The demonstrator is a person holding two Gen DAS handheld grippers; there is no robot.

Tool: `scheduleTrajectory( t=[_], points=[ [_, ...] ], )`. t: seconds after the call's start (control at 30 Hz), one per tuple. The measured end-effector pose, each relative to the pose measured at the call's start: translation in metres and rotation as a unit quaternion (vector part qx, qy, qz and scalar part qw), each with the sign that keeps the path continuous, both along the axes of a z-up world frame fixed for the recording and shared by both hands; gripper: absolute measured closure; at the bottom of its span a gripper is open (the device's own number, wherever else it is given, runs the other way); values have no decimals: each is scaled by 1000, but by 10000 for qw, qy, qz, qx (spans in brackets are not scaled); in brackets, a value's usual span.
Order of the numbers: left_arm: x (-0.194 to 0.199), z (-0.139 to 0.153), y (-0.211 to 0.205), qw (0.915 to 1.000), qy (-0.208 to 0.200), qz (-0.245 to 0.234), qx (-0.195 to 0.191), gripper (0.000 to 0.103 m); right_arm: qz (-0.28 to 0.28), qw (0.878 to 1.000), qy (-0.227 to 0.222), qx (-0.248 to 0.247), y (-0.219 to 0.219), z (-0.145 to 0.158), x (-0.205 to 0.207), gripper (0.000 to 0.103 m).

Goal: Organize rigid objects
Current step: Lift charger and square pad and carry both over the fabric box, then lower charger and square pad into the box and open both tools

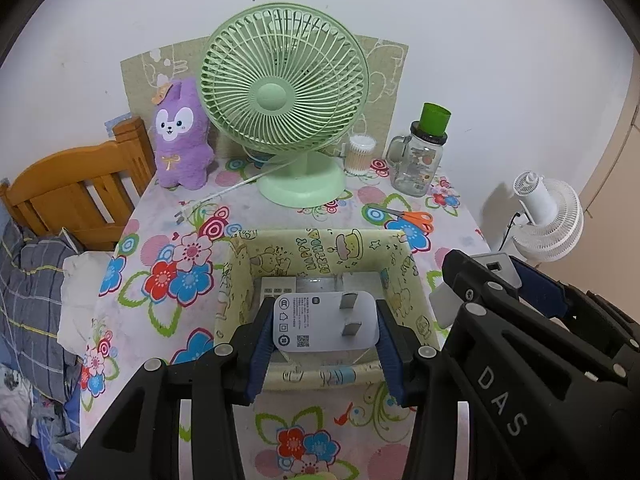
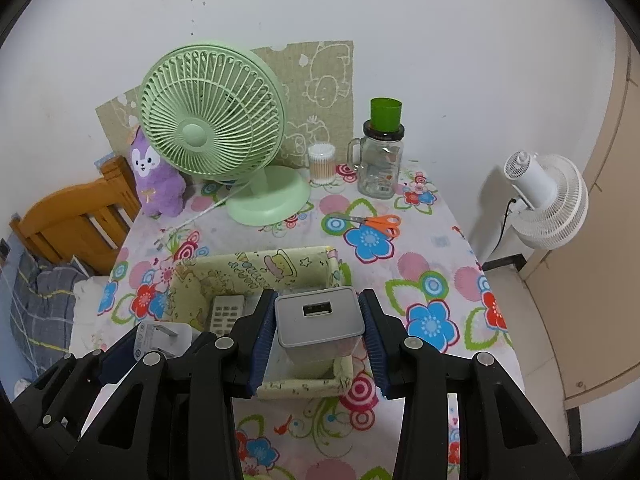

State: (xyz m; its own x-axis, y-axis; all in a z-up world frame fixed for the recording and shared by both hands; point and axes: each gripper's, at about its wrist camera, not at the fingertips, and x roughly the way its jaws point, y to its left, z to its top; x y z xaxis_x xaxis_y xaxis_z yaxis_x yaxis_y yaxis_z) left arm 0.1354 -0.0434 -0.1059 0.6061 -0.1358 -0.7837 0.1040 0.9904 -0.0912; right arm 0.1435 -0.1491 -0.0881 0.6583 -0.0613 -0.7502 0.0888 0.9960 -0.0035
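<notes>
Bed (image 1: 72,196): far left of the left view; wooden headboard above a grey plaid quilt (image 1: 28,300)
Plush (image 1: 182,140): purple, upright, upper left of the table (image 1: 168,220), just beside the green fan (image 1: 284,92)
Green fan: upper centre, facing the camera; its white cord runs down-left over the flowered cloth
Swab jar (image 1: 361,154): right of the fan base, near the wall
Glass jar (image 1: 418,164): right of the swab jar; a green cup (image 1: 434,118) sits on its lid
Scissors (image 1: 408,216): orange handles, flat on the cloth below the glass jar
White fan (image 1: 548,216): right edge, off the table
Box (image 1: 320,244): open, yellow patterned, centre of the table; a white remote (image 2: 227,312) lies inside at its left
Left gripper (image 1: 325,326): lower centre of the left view, over the box; fingers clamp a white plug (image 1: 320,328), prong face toward the camera
Right gripper (image 2: 318,326): lower centre of the right view, over the box's near right part; fingers closed on a grey charger (image 2: 318,320), USB port facing the camera
</notes>
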Motion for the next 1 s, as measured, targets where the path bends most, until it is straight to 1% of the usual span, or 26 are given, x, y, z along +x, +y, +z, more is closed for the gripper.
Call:
scheduleTrajectory(
  t=[0.23,0.43,0.7,1.0],
  points=[
    [20,-11,-2,9999,114,20,-13,55,-14,10000,47,-27,-2,-9,21,58],
    [36,-25,-5,9996,289,21,-40,55,-70,9998,170,-60,-6,-22,37,58],
    [57,-38,-7,9993,374,-10,-35,55,-126,9996,254,-56,-10,-36,57,58],
    [83,-59,-3,9986,513,92,-47,55,-100,9995,307,11,-8,-49,75,58]
  ],
)
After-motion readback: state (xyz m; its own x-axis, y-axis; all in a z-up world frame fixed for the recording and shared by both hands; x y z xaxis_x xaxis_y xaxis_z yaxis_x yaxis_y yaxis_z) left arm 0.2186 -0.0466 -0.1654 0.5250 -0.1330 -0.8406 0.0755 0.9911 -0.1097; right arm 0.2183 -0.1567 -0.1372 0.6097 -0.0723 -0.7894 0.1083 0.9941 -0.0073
